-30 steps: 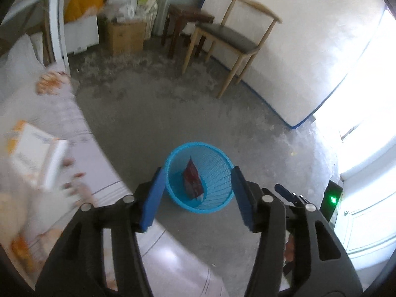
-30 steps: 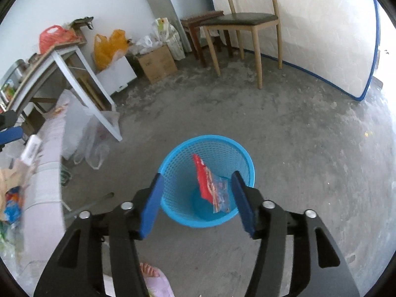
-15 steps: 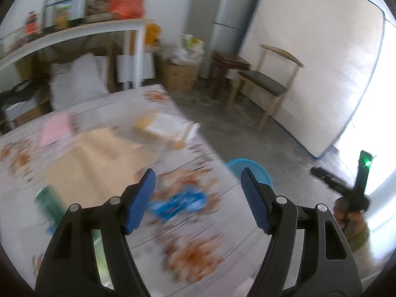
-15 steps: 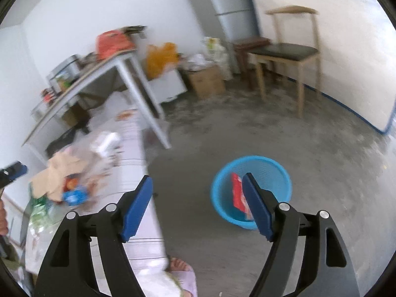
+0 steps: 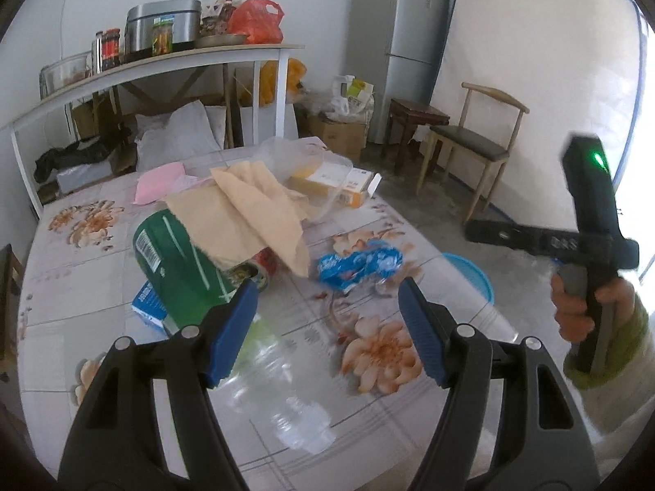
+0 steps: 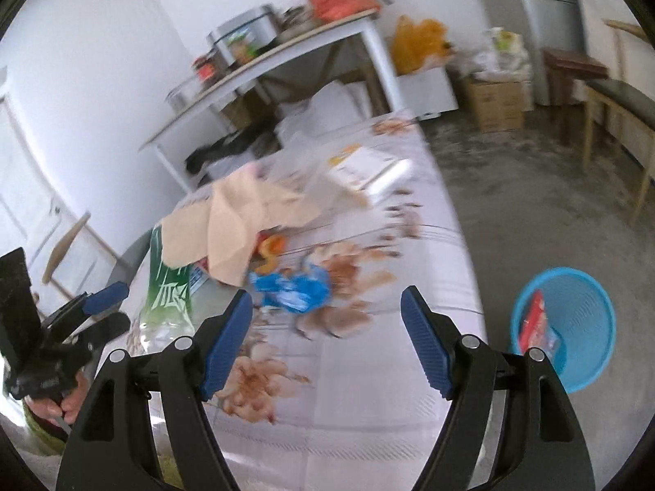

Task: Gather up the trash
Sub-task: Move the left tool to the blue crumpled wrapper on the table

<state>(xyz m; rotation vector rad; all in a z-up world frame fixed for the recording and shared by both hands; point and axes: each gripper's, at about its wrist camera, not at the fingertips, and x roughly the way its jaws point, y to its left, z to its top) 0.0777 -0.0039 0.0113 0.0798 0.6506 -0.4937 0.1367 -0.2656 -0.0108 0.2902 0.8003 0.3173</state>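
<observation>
Left hand-held gripper (image 5: 327,323): blue pads spread wide, nothing between them, hanging over the near part of the bench.
Right hand-held gripper (image 6: 325,327): spread wide too, nothing held, pointing down at the bench.
Nearest trash: crumpled blue plastic wrapper (image 5: 360,264), lying flat just past the tips of both hand-held grippers.
Which way: straight ahead and a little to the right in the left view; ahead and a little to the left in the right view (image 6: 292,290).
Long side of the wrapper: running left to right across both views.
Nearer hand: about the same for both, hard to tell.
Other trash: green plastic bag (image 5: 180,262) on the left, tan crumpled paper (image 5: 254,208) lying over it, clear plastic bottle (image 5: 282,393) just under the left hand-held gripper.
Surface: bench with a white flowery cloth (image 5: 380,352), smooth and shiny.
Bin: round blue plastic basket (image 6: 573,327) on the grey floor, right of the bench, red packet (image 6: 532,321) already inside.
Room: white shelf table, grey fridge and wooden chair at the back.
Next step, a guess: reaching forward and pinching the blue wrapper.
</observation>
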